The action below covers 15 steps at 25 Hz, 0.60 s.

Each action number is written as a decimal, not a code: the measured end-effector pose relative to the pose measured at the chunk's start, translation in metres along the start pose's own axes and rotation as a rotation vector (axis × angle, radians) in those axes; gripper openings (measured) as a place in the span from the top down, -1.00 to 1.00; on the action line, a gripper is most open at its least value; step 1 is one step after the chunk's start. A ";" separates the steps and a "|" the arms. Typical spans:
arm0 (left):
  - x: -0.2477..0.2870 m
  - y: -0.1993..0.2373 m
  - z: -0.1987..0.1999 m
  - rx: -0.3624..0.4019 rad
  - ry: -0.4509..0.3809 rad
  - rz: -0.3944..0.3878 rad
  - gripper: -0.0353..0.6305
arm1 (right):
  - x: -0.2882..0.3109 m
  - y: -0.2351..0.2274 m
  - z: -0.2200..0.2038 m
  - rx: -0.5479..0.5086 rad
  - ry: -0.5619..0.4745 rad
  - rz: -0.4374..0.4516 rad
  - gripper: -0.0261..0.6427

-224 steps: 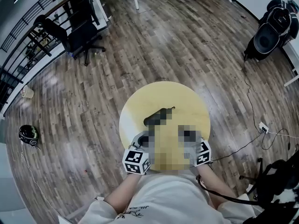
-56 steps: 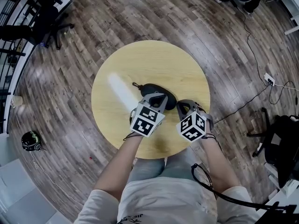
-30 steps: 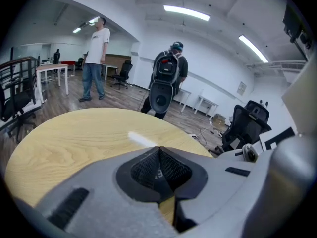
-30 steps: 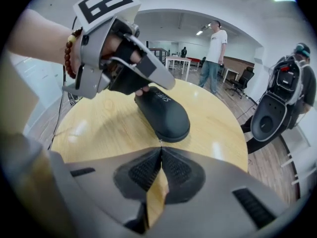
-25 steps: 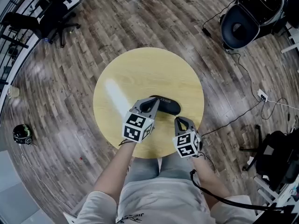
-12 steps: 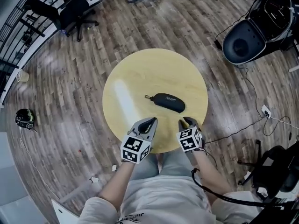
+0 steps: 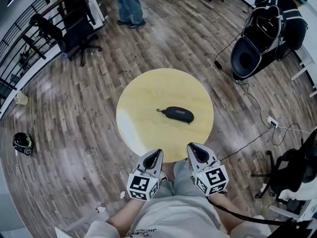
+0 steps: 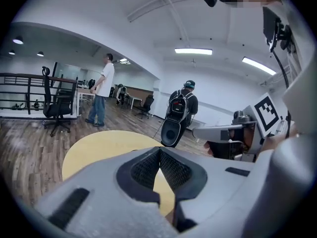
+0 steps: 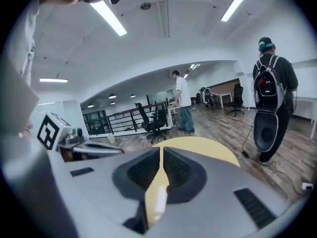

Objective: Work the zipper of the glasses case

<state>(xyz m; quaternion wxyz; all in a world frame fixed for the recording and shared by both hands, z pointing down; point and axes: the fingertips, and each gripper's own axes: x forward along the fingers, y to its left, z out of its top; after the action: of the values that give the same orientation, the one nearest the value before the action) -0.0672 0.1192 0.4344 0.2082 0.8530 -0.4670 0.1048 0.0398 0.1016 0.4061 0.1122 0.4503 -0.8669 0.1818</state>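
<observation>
The black glasses case (image 7: pixel 179 114) lies closed at the middle of the round yellow table (image 7: pixel 143 98), its zipper pull (image 7: pixel 160 110) at the left end. Nothing touches it. Both grippers hang near my body, past the table's near edge. My left gripper (image 7: pixel 157 154) is shut and holds nothing; in the left gripper view its jaws meet at the tip (image 8: pixel 159 150), with the table (image 8: pixel 99 145) beyond. My right gripper (image 7: pixel 193 148) is shut too and holds nothing; the right gripper view shows only a thin slit between its jaws (image 9: pixel 161 151).
A person (image 7: pixel 130 4) stands at the far side near an office chair (image 7: pixel 74 31). Another person with a backpack (image 7: pixel 280 6) is at the upper right by a black pod-shaped seat (image 7: pixel 252 51). Cables and a power strip (image 7: pixel 272 121) lie on the floor at the right; a helmet (image 7: pixel 22 143) at the left.
Both grippers have drawn back from the case toward my body, off the table. The case now lies alone at the table's middle, and the head view has risen and widened.
</observation>
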 end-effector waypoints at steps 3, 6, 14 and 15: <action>-0.028 -0.014 0.004 -0.032 -0.026 -0.015 0.88 | -0.018 0.038 -0.002 0.008 0.004 0.007 0.88; -0.055 -0.028 0.008 -0.043 -0.035 -0.011 0.88 | -0.040 0.062 -0.002 0.018 0.008 0.025 0.91; -0.081 -0.052 0.017 -0.058 -0.074 0.044 0.88 | -0.066 0.096 0.004 0.011 -0.009 0.112 0.91; -0.081 -0.057 0.018 -0.067 -0.080 0.041 0.88 | -0.068 0.099 0.005 0.004 -0.011 0.123 0.91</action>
<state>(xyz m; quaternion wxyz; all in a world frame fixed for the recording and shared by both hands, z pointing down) -0.0635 0.1991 0.3733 0.2159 0.8393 -0.4955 0.0592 -0.0027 0.2021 0.3562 0.0952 0.3975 -0.8931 0.1879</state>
